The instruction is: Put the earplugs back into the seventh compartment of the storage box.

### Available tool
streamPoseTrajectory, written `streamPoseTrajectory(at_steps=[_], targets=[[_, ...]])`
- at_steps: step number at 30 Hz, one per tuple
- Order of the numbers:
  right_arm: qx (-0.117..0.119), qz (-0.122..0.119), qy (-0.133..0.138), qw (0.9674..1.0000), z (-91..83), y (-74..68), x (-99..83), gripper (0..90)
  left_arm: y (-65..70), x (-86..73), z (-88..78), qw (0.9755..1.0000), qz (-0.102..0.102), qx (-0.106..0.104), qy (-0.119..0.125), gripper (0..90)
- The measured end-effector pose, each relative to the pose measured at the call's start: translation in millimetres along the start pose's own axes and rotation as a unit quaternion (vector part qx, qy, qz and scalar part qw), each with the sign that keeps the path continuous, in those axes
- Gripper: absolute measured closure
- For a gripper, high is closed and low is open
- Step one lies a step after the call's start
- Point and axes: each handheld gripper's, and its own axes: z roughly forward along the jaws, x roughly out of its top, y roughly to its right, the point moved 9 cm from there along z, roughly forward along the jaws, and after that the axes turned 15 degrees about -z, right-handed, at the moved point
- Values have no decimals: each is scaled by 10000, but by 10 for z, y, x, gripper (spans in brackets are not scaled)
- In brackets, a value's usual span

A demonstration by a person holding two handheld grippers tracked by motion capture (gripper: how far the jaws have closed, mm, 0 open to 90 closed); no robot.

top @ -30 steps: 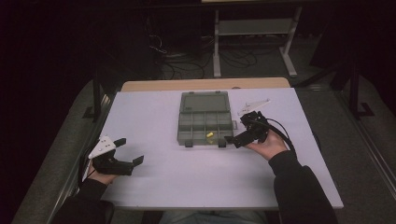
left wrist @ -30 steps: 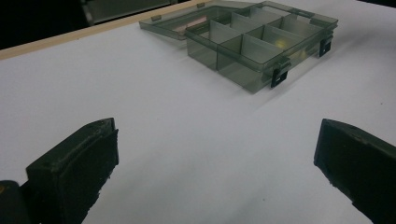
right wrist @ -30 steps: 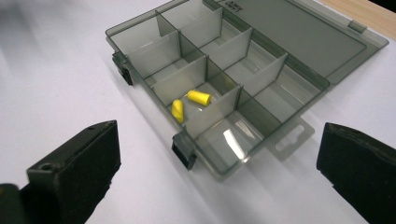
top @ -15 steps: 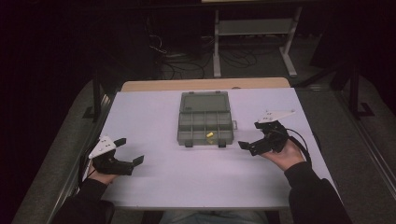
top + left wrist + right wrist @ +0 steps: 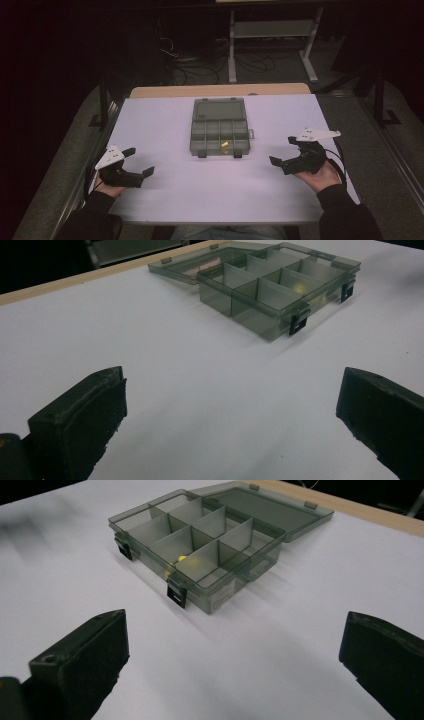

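Note:
A smoky transparent compartment box (image 5: 220, 131) lies in the middle of the table, its lid (image 5: 219, 109) folded open to the far side. A small yellow piece (image 5: 225, 145) sits in a front-row compartment. My left gripper (image 5: 140, 161) rests open near the table's left front, empty, aimed toward the box (image 5: 270, 285). On the right, my right gripper (image 5: 283, 151) is open and empty, well clear of the box (image 5: 200, 545). The yellow piece (image 5: 181, 559) shows through the wall in the right gripper view. Both black latches (image 5: 176, 593) hang undone.
The white tabletop (image 5: 200, 195) ends in a wooden strip (image 5: 215, 90) at the far side. Beyond it are a dark floor with cables (image 5: 195, 70) and a metal stand (image 5: 270, 30). Bare surface lies between each gripper and the box.
My right gripper has drawn back from the box's front right corner, going right and toward the near edge. The left gripper has stayed put.

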Motion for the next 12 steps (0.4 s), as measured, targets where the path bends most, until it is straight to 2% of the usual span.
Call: streamPoseTrajectory(at_steps=[5, 10, 12], targets=[[-121, 44, 175, 9998, -102, 3, -116, 0, 0, 1, 3, 10000, -2, -7, 2, 0], [-99, 108, 190, 9997, -115, -4, -177, 0, 10, 3, 8, 10000, 8, -8, -1, 0], [-138, -26, 168, 9998, -90, 3, -193, 0, 10, 4, 6, 10000, 17, -6, 3, 0]])
